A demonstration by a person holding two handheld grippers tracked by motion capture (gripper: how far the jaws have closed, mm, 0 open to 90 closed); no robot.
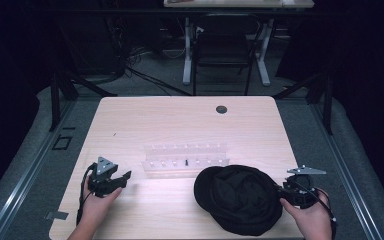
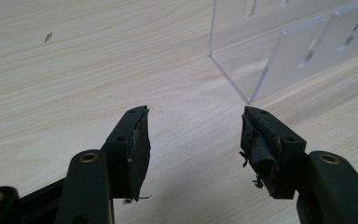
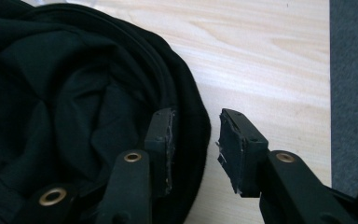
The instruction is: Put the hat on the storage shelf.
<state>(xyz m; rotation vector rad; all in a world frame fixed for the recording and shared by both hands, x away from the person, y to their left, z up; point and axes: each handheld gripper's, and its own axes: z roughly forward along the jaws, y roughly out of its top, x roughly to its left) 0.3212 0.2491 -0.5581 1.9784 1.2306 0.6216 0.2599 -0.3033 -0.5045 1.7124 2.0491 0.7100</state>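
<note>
wooden table, left gripper jaws wide, right gripper jaws astride black hat rim

Pale wooden table, clear acrylic rack, black cap, dark chair beyond

Dim room around a brightly lit table, with light falling from above and washing the pale wood near its front edge. Soft, grainy high view, dark at the edges. Sharper close views, evenly lit. Faint glare on the clear plastic rack. Black cap nearly without detail, folds barely visible.
</note>
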